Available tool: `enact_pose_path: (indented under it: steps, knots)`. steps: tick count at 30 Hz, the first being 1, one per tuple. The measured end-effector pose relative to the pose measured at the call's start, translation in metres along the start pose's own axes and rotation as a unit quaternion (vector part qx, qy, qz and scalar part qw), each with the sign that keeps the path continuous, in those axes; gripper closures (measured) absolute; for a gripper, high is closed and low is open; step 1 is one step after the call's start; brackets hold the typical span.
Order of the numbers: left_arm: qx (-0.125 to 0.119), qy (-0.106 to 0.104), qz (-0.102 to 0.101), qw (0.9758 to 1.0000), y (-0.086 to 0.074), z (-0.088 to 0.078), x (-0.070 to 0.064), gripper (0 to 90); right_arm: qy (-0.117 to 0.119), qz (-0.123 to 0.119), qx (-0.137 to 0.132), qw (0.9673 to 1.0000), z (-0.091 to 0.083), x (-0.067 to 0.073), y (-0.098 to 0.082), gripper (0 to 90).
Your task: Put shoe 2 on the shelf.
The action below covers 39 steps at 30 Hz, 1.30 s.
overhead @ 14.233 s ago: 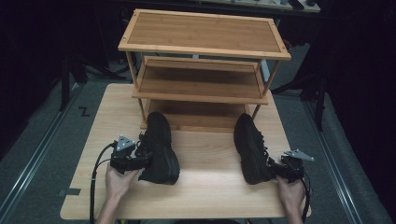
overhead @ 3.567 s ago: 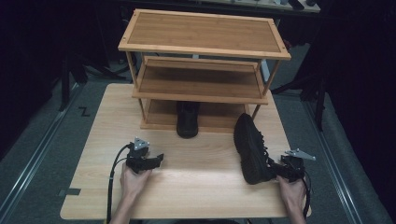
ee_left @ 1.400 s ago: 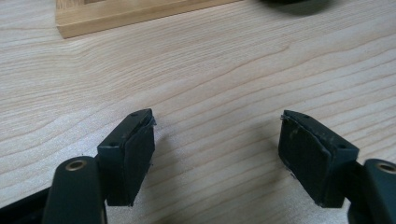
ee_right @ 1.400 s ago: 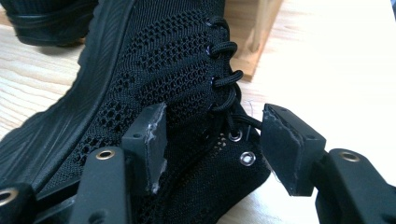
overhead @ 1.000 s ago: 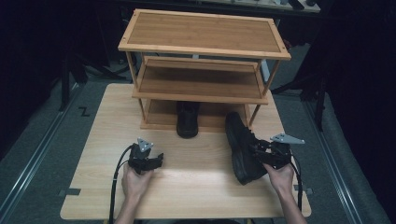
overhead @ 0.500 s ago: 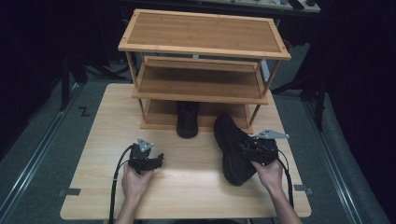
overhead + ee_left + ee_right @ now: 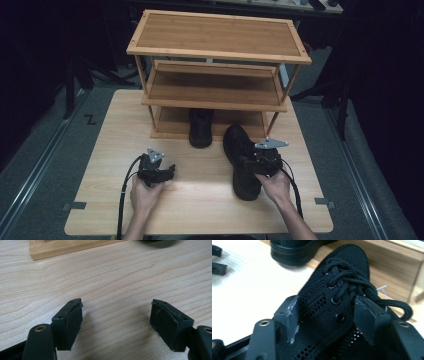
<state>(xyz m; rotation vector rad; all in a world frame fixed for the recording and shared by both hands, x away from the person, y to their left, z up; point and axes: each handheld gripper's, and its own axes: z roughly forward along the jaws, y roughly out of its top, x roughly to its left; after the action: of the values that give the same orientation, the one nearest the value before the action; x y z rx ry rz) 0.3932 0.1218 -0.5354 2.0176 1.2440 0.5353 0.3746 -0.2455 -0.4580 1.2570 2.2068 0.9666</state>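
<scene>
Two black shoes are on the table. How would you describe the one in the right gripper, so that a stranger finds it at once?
Find the wooden shelf rack on the table. In front of its right end lies a black laced shoe, toe toward the rack, with the right gripper around its upper. The other shoe sits half under the lowest shelf.

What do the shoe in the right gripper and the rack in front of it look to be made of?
Shoe: black knit mesh textile, matte; woven texture, punched holes, metal-looking eyelets and cord laces show. Rack: looks like bamboo or light wood with a smooth, slightly glossy finish; fine straight grain in framed panels. Which of the two I cannot tell.
</scene>
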Motion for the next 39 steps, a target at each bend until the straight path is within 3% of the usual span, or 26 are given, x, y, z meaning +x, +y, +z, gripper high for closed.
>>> enact_pose_path:
  steps: [4,12,15,20,22,25,26,29,33,34,39]
  knots:
    - [0.001,-0.001,0.000,1.0000,0.000,0.000,0.000,26.2,0.011,-0.001,0.002,0.9999,0.004,0.005,0.002,34.0]
    - [0.000,-0.001,-0.001,1.0000,0.000,0.000,0.000,26.1,0.006,-0.011,0.016,0.9998,0.009,0.019,0.009,29.0]
    - [0.000,-0.001,0.000,1.0000,0.000,0.000,0.000,26.1,0.025,0.016,-0.003,0.9995,0.002,0.014,0.013,28.9]
    - [0.000,-0.002,0.000,1.0000,0.000,0.000,0.000,26.0,0.041,0.027,-0.026,0.9984,-0.009,0.007,0.016,29.7]
    - [0.000,-0.001,0.000,1.0000,0.000,0.000,0.000,26.1,0.037,0.021,-0.040,0.9983,-0.018,0.003,0.016,32.5]
    - [0.000,-0.001,0.000,1.0000,0.000,0.000,0.000,26.0,0.006,0.011,-0.044,0.9990,-0.023,0.000,0.016,37.4]
    - [0.000,-0.001,0.000,1.0000,0.000,0.000,0.000,26.0,0.006,0.011,-0.044,0.9990,-0.023,0.000,0.016,37.4]
    - [0.000,0.000,0.000,1.0000,0.000,0.000,0.000,26.1,-0.002,0.028,-0.046,0.9986,-0.026,-0.011,0.009,45.1]
    - [0.000,0.000,0.000,1.0000,0.000,0.000,0.000,26.1,-0.001,0.031,-0.028,0.9991,-0.022,-0.017,0.002,50.9]
    - [0.000,0.000,0.000,1.0000,0.000,0.000,0.000,26.1,-0.013,0.021,-0.012,0.9996,-0.018,-0.017,-0.002,54.6]
    - [0.001,0.000,0.001,1.0000,0.000,0.000,0.000,26.1,-0.004,0.024,0.005,0.9997,-0.007,-0.021,-0.007,61.3]
